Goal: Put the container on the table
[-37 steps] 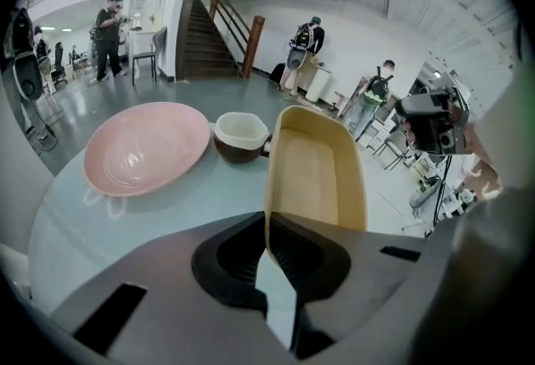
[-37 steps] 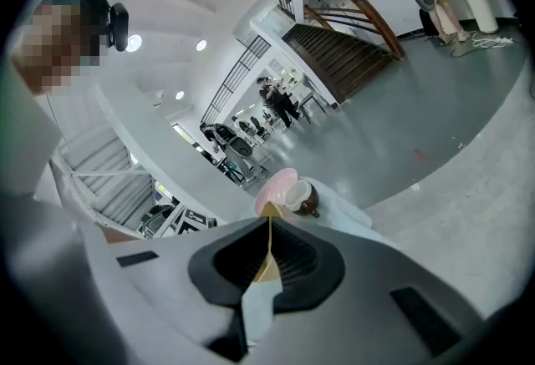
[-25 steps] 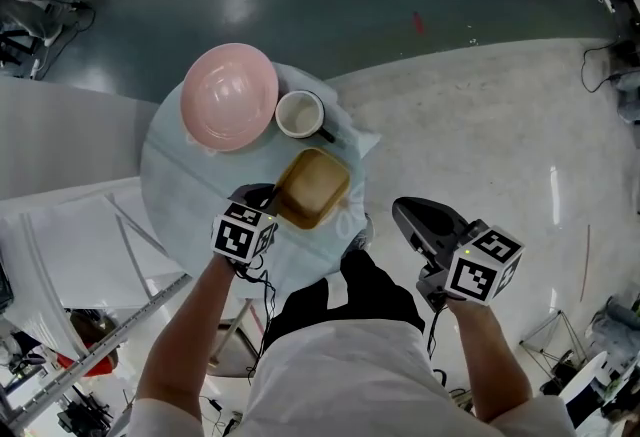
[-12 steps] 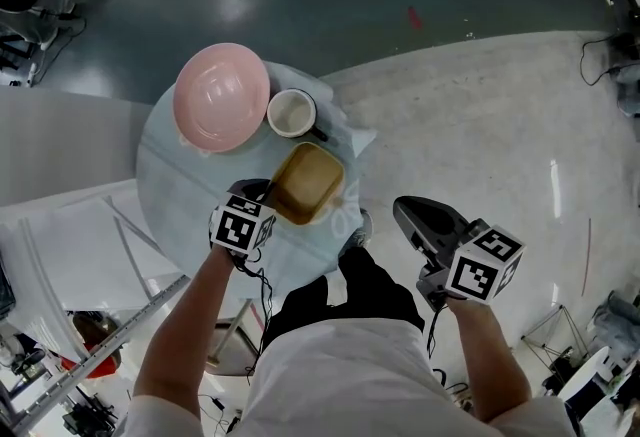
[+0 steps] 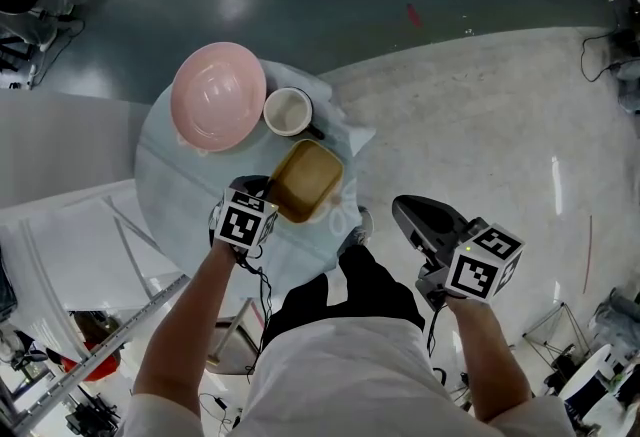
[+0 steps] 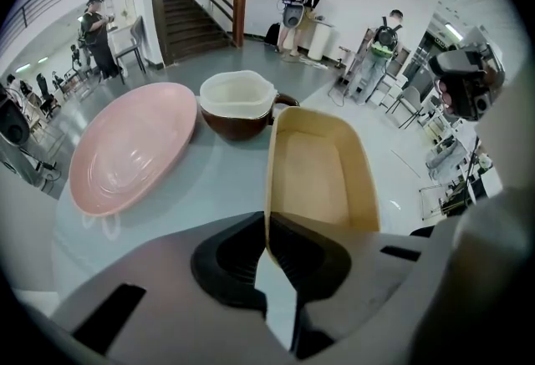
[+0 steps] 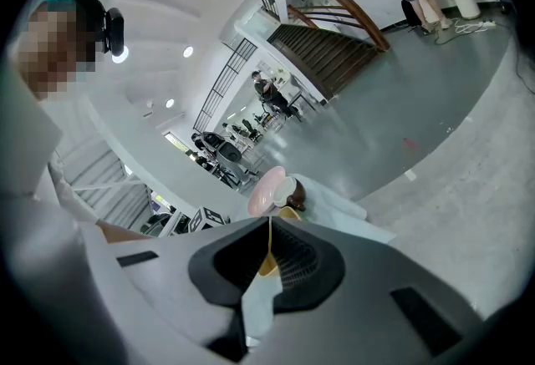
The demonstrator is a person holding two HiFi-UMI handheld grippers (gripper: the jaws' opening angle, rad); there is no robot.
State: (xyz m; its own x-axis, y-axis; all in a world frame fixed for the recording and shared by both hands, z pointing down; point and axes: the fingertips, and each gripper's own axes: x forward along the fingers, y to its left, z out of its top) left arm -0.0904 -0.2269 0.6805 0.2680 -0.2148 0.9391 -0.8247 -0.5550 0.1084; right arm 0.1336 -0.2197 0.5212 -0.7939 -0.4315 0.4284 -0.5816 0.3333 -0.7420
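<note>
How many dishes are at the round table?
3: a pink bowl at the far left, a brown cup beside it, a tan container nearest, its rim pinched by the jaws of the left gripper. None seems hidden.

White shirt (image 5: 350, 380), trousers (image 5: 378, 293) probably black. Left gripper (image 5: 269, 195), right gripper (image 5: 403, 211) grey, black pads (image 6: 227, 261); black-white marker cubes (image 5: 243, 223); black cables (image 5: 263, 287).
</note>
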